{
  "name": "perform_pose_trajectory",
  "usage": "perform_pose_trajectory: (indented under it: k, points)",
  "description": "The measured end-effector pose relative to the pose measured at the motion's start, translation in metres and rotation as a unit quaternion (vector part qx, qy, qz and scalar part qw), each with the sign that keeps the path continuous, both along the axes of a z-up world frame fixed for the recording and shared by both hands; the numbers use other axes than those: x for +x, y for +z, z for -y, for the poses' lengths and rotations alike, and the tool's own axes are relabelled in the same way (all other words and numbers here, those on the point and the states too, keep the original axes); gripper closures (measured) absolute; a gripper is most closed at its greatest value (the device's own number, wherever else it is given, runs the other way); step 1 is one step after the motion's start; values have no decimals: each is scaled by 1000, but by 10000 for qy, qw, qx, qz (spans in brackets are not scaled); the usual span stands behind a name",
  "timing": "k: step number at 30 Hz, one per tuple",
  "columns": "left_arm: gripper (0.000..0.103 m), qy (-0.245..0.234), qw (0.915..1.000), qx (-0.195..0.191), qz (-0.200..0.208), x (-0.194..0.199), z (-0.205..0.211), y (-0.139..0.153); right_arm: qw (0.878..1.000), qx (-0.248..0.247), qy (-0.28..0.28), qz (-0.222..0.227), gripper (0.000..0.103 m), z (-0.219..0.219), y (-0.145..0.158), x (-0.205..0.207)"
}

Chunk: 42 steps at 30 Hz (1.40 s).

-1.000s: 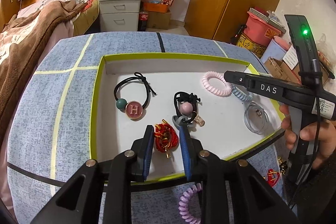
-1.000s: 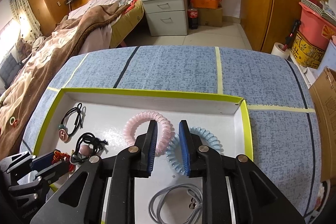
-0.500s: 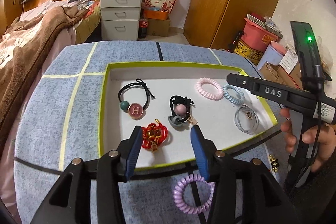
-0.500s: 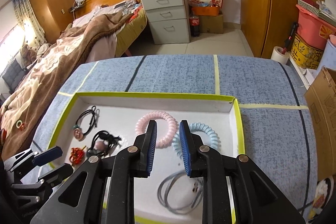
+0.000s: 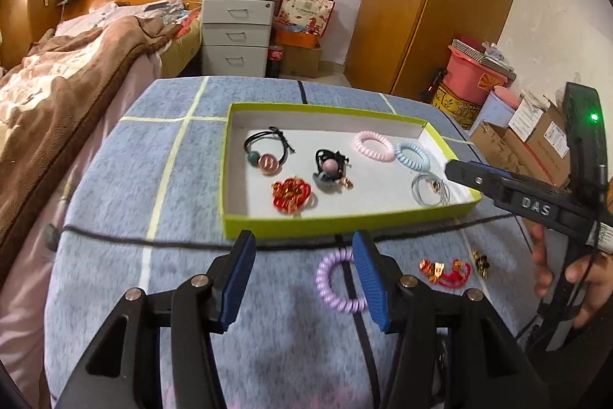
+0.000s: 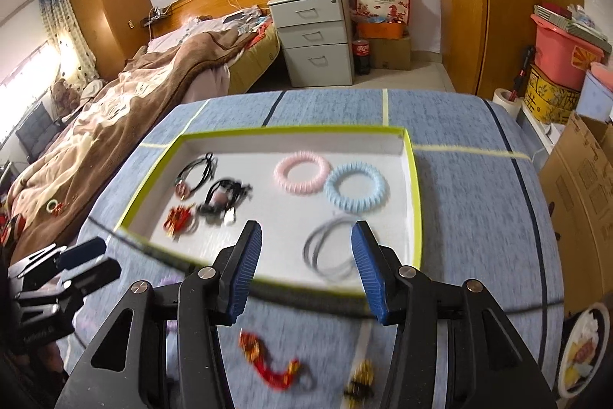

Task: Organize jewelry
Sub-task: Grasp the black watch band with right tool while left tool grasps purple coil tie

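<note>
A green-rimmed white tray (image 5: pixel 230 156) (image 6: pixel 415 202) on the blue table holds a black tie with a pink charm (image 5: pixel 264 156), a red knot bracelet (image 5: pixel 291 194), a black tie with a pink bead (image 5: pixel 329 167), pink (image 5: pixel 373 145) and blue (image 5: pixel 413 156) coil ties and a clear ring (image 5: pixel 429 189). A purple coil tie (image 5: pixel 337 280), a red-gold charm (image 5: pixel 444 270) (image 6: pixel 270 363) and a gold piece (image 5: pixel 481 261) (image 6: pixel 360 382) lie on the table in front of the tray. My left gripper (image 5: pixel 302 275) is open and empty near the purple coil. My right gripper (image 6: pixel 306 267) is open and empty above the tray's front edge.
A black cable (image 5: pixel 153 242) crosses the table in front of the tray. A bed (image 5: pixel 57 83) stands to the left, a drawer unit (image 5: pixel 235 33) behind, and boxes and bins (image 5: pixel 498 125) to the right. The right gripper's body (image 5: pixel 536 206) shows in the left wrist view.
My left gripper opened, let go of the red knot bracelet in the tray and drew back off the tray. My right gripper opened and drew back toward the tray's front edge.
</note>
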<state>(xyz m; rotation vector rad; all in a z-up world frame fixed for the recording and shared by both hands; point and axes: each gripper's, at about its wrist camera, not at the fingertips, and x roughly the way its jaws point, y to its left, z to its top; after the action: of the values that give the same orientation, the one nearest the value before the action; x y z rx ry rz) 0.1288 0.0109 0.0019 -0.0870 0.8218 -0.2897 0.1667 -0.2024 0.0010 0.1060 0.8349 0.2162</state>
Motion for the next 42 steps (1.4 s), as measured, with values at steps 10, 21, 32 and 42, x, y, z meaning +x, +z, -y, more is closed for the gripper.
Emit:
perform_pose_trajectory:
  k: [10, 21, 32, 42]
  points:
    - [48, 33, 9999, -72, -61, -32, -9, -7, 9999, 86, 129, -53, 53, -7, -8, -59]
    - [47, 93, 9999, -74, -74, -59, -17, -13, 9980, 273, 381, -414, 53, -33, -35, -105]
    - [46, 120, 9997, -203, -101, -75, -30, -18, 9971, -8, 510, -564, 53, -63, -49, -119]
    - [45, 153, 9991, -330, -226, -78, -38, -25, 9974, -479, 297, -457, 58, -71, -52, -126]
